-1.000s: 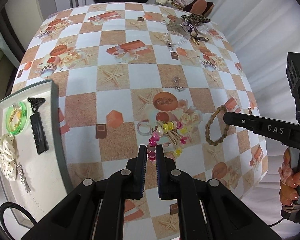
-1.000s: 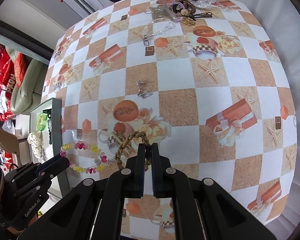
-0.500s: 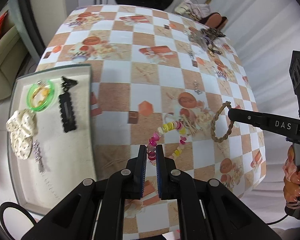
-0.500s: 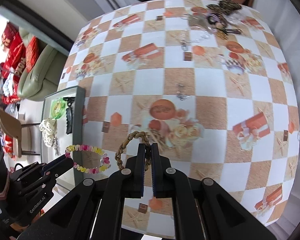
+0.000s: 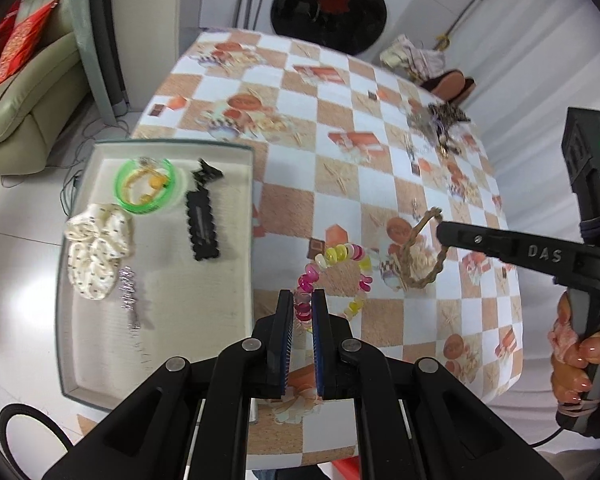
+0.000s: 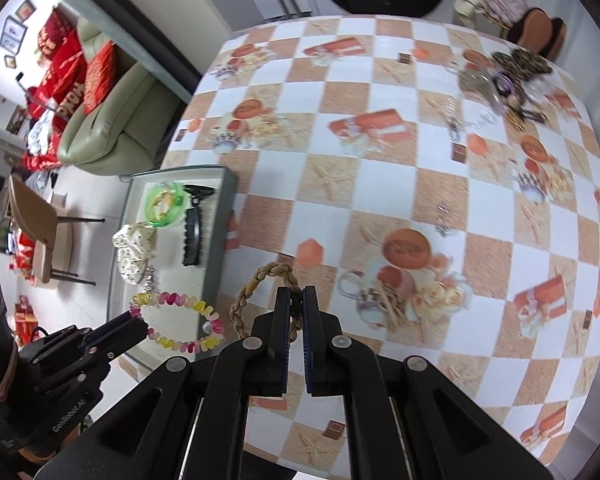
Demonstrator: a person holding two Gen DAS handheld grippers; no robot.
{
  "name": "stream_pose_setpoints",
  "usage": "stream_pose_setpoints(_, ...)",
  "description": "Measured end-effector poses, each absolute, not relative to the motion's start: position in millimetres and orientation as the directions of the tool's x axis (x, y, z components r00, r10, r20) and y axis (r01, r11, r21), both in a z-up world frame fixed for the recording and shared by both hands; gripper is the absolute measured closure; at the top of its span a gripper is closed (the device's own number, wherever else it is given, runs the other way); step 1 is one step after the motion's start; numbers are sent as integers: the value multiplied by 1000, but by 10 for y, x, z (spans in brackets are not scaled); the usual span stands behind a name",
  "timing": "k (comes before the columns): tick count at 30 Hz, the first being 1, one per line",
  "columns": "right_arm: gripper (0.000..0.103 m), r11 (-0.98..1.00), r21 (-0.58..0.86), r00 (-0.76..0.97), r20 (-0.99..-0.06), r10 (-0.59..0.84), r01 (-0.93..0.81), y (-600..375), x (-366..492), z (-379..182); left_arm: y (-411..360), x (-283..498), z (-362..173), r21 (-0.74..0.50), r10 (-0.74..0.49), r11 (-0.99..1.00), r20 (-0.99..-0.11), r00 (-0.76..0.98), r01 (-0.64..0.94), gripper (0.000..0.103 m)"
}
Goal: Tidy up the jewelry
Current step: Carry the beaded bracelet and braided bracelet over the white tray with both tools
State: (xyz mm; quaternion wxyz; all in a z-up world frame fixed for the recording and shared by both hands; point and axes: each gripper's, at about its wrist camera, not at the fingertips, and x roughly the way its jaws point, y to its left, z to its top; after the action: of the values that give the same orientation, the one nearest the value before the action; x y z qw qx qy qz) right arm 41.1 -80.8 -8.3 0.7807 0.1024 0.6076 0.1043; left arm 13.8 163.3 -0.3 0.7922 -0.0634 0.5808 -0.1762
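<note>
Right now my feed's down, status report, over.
Left gripper shut on beaded bracelet. Right gripper shut on braided bracelet. Both lifted beside tray. Path unobstructed.

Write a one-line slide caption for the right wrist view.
Right tongs grip a braided rope bracelet above the checkered table, left tongs carrying a beaded bracelet toward the tray.
</note>
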Motion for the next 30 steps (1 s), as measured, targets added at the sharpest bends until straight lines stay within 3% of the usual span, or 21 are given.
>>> stream_pose_setpoints(14, 97, 930, 315, 203, -914, 351, -191, -58, 603, 6, 2385, 24, 184, -286, -292, 956, -888, 354, 72, 90)
stream_pose_setpoints(30, 97, 895, 302, 69, -937, 342, -329, 942, 815, -475, 3058, -91, -532, -233, -199, 968, -942, 269, -98, 90)
